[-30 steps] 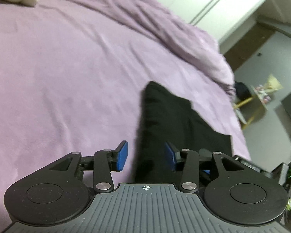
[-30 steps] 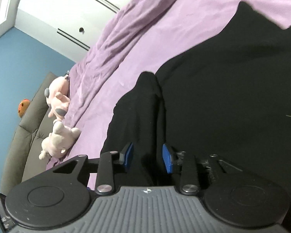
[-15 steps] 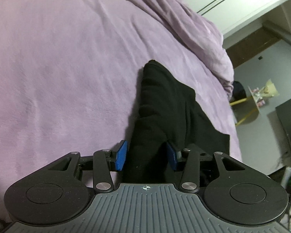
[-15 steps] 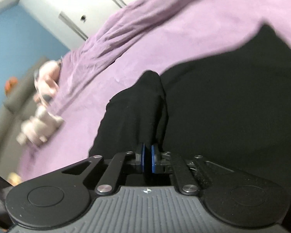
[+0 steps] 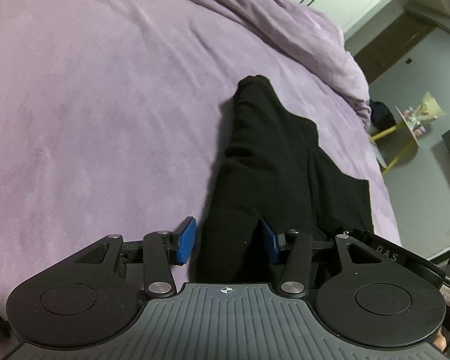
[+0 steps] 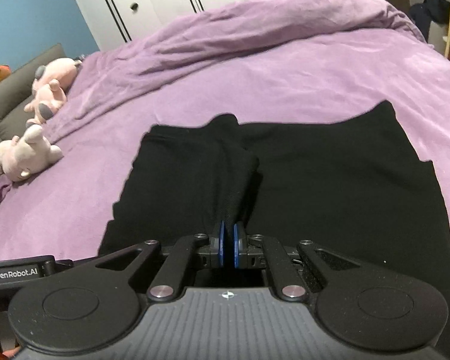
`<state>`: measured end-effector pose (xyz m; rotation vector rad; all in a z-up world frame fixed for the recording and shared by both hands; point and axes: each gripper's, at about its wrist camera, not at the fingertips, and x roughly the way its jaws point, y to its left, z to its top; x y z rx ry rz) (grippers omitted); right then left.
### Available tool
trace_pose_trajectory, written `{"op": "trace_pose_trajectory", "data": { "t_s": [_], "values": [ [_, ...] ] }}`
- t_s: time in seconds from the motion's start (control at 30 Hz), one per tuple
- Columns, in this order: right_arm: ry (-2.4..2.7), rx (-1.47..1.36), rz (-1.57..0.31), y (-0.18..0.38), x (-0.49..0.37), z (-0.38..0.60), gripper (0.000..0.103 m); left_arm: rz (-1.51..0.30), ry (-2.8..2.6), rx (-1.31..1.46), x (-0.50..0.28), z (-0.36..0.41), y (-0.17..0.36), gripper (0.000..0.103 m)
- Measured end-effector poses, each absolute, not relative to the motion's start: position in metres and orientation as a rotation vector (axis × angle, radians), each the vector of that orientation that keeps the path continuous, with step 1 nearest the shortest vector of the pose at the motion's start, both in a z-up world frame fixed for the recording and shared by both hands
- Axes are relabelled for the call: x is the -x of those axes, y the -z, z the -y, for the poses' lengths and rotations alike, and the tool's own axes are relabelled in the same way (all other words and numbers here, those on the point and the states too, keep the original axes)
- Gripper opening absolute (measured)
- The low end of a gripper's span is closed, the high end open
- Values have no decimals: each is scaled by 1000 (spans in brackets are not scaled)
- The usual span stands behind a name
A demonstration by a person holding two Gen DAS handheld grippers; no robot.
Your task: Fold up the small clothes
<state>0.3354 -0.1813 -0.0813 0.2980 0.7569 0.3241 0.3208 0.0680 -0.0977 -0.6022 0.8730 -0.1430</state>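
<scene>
A black garment (image 6: 330,180) lies spread on the purple bed cover (image 6: 285,72). My right gripper (image 6: 228,234) is shut on a raised fold at its near edge, which stands up as a ridge between the blue pads. In the left wrist view the same garment (image 5: 270,150) runs away as a long bunched strip. My left gripper (image 5: 226,229) straddles its near end and its jaws are opening. The cloth fills most of the gap, and the left pad (image 5: 186,240) stands clear of it.
Plush toys (image 6: 27,156) lie at the bed's left side by a grey headboard (image 6: 3,105). A bunched purple duvet (image 6: 255,21) runs along the far side. The bed's edge, grey floor and a yellow-legged side table (image 5: 405,132) are to the right.
My right gripper closed on the fold, rolled level and rose a little, lifting the cloth. My left gripper moved in around the garment's end, and its jaws spread slightly.
</scene>
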Motion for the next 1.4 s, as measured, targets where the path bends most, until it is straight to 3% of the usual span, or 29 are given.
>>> {"op": "trace_pose_trajectory", "data": {
  "t_s": [0.07, 0.13, 0.17, 0.33, 0.43, 0.57, 0.6, 0.63, 0.83, 1.0, 1.1, 1.4],
  "values": [
    [-320, -346, -763, 83, -340, 185, 11, -872, 134, 597, -321, -70, 97, 54],
    [-323, -406, -775, 89, -345, 192, 29, -874, 136, 611, -321, -73, 98, 54],
    [-343, -448, -792, 94, -347, 196, 33, -875, 139, 615, -321, -74, 98, 54],
    [-406, -665, -821, 117, -356, 220, 37, -870, 152, 636, -322, -76, 101, 55],
    [-459, -822, -833, 133, -365, 224, 37, -871, 160, 655, -324, -77, 104, 55],
    [-490, -814, -845, 134, -374, 208, 36, -875, 173, 668, -325, -78, 106, 55],
    [-475, -777, -848, 131, -375, 203, 27, -877, 171, 669, -326, -78, 106, 55],
    [-448, -727, -853, 127, -375, 198, 9, -880, 167, 672, -326, -78, 105, 55],
    [-317, -303, -739, 78, -352, 179, 8, -862, 142, 609, -324, -64, 90, 53],
    [-229, -107, -707, 58, -335, 195, 8, -872, 152, 568, -330, -40, 84, 53],
    [-148, -17, -746, 68, -335, 209, 8, -944, 206, 543, -342, -16, 94, 59],
    [-243, -544, -804, 102, -354, 277, 19, -917, 195, 453, -329, -2, 88, 60]
  ]
}}
